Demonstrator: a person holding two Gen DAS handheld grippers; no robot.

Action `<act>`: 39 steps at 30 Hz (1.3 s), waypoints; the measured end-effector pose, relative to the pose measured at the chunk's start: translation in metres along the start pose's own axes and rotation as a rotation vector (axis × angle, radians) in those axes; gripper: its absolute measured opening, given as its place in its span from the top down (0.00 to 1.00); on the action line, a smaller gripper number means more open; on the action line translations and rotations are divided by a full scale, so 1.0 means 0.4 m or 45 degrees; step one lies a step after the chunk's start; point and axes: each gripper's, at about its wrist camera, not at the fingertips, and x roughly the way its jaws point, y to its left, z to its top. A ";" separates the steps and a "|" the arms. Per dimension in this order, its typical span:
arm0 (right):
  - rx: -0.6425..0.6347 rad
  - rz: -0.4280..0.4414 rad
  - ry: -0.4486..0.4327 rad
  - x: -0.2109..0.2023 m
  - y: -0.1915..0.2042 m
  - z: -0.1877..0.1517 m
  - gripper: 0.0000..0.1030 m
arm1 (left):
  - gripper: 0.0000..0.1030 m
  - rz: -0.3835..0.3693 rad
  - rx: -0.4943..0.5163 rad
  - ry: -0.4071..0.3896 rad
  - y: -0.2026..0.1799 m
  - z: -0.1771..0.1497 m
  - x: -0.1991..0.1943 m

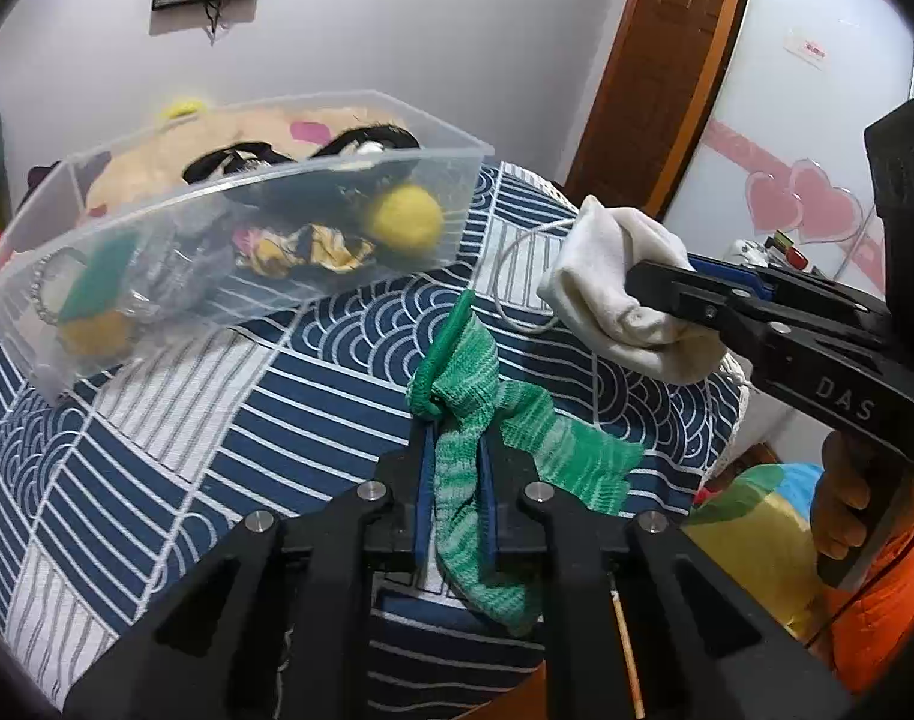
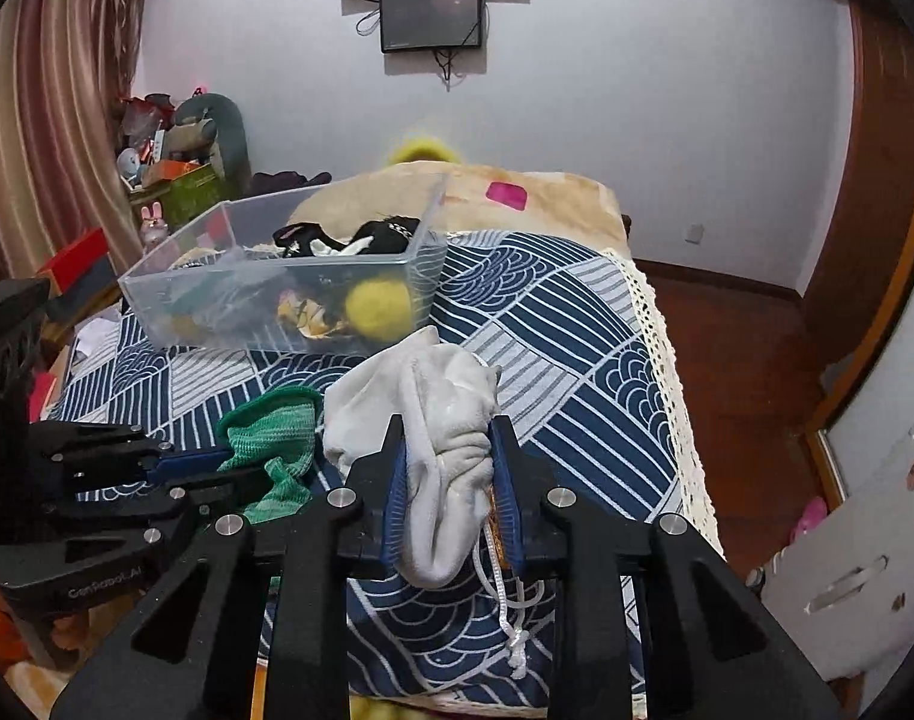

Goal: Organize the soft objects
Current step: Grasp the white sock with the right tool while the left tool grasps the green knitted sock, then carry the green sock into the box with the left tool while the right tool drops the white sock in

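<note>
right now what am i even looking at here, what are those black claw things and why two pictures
Those are two hand-held grippers, one in each of a person's hands, each carrying a fisheye camera that looks along its jaws. One picture comes from each camera. The left gripper is shut on a green sock. The right gripper is shut on a white sock; the left camera also sees it from the side. Both hang over a bed with a blue and white patterned cover. On it stands a clear plastic bin already holding soft things, including a yellow ball.
</note>
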 end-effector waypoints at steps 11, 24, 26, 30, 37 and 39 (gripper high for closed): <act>-0.025 0.029 -0.086 -0.033 0.040 0.042 0.77 | 0.88 0.122 -0.040 -0.184 0.068 0.029 -0.118; -0.030 0.071 -0.254 -0.031 0.090 0.156 0.77 | 0.88 0.293 -0.111 -0.401 0.195 0.129 -0.250; -0.030 0.074 -0.271 -0.025 0.102 0.171 0.77 | 0.88 0.323 -0.122 -0.430 0.214 0.139 -0.266; -0.031 0.096 -0.295 -0.006 0.124 0.205 0.77 | 0.88 0.378 -0.146 -0.479 0.246 0.174 -0.287; -0.063 0.108 -0.298 0.045 0.165 0.243 0.77 | 0.88 0.454 -0.148 -0.504 0.267 0.194 -0.261; -0.069 0.110 -0.284 0.068 0.179 0.246 0.77 | 0.88 0.460 -0.157 -0.487 0.272 0.193 -0.237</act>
